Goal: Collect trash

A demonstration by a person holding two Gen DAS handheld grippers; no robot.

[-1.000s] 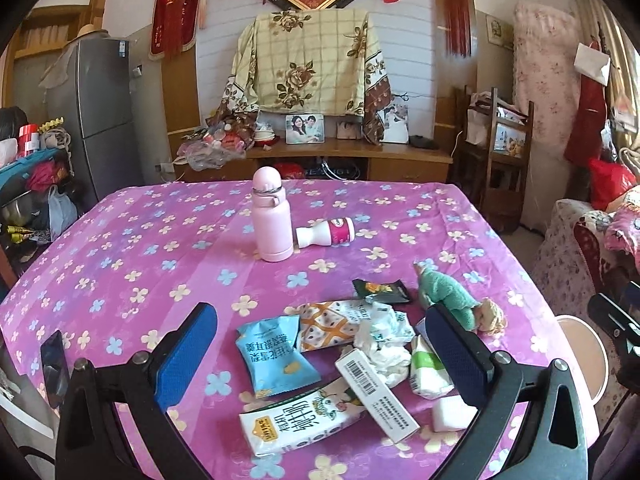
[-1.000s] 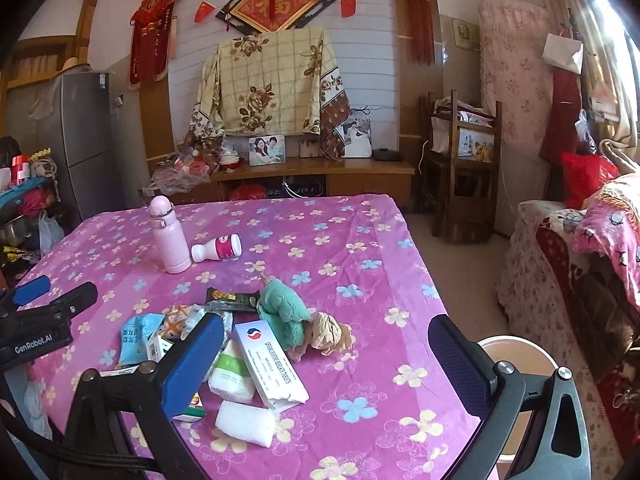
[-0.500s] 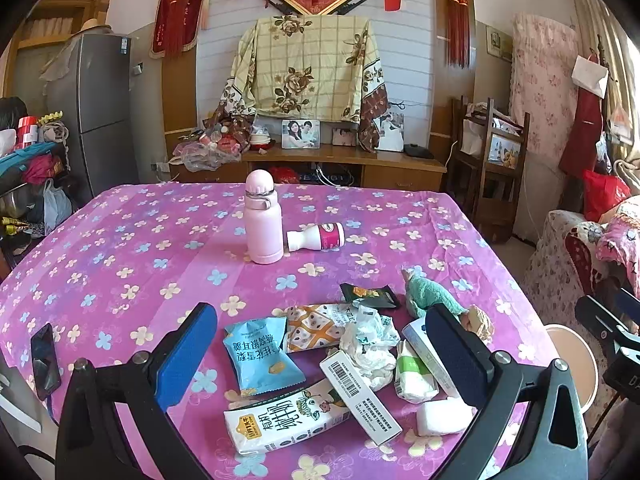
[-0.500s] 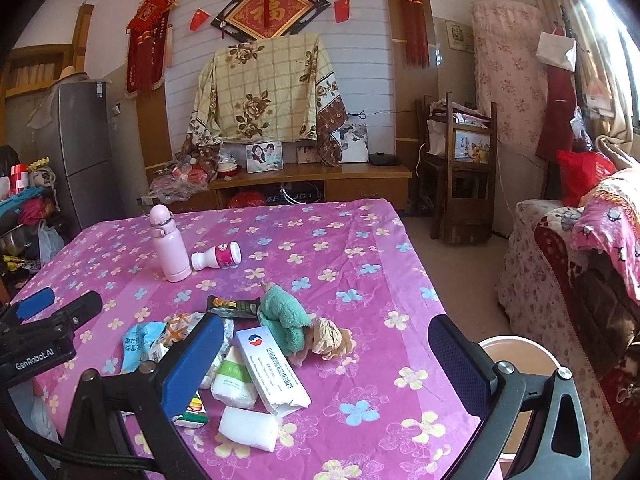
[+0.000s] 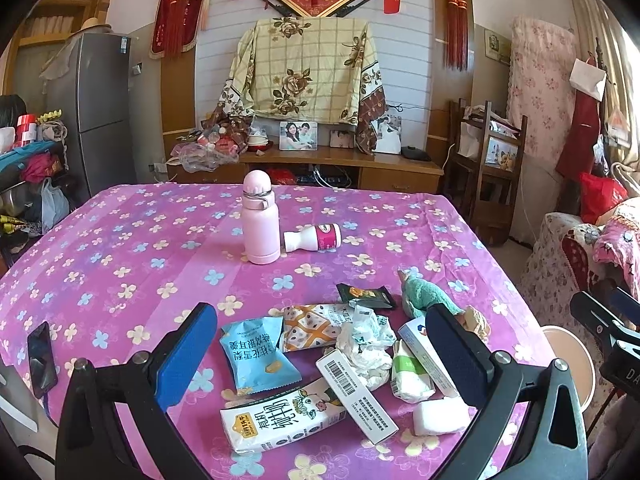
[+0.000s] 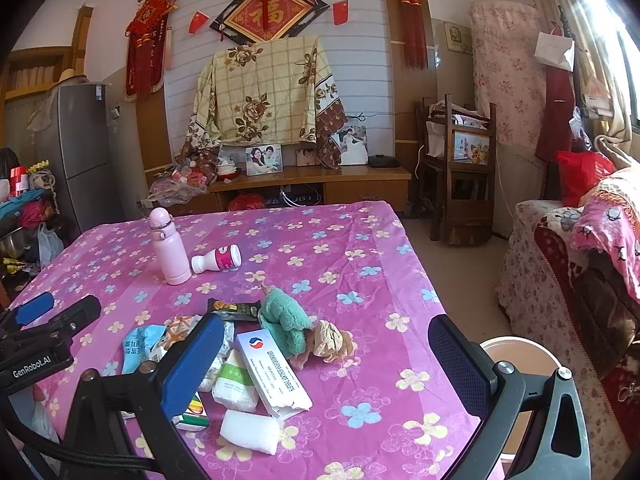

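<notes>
Both wrist views have drawn back and risen slightly over the last second, so the litter sits lower and smaller between the pads while nothing on the worktop itself has shifted. Left to right in the left wrist view: a dark phone lies at the near left edge; the left tongs hang spread wide and empty above the trash pile; under them lie a blue snack packet, a milk carton on its side, an orange-patterned wrapper, a barcoded white box, crumpled tissue, a small black sachet, a green-and-white pack and a white wad. Farther back stand a pink flask, upright, and a small white bottle lying just beside it. A teal plush toy rests at the right of the pile. In the right wrist view the right tongs are likewise released and carry nothing, hovering over a white medicine box; a pale round bin stands on the floor beyond the worktop's right edge. Judged step: the opening approach, with no piece yet collected. The next move probably calls for lowering one pair of tongs onto a single loose item, closing on it, and carrying it rightward to the bin, leaving flask and toy alone.
</notes>
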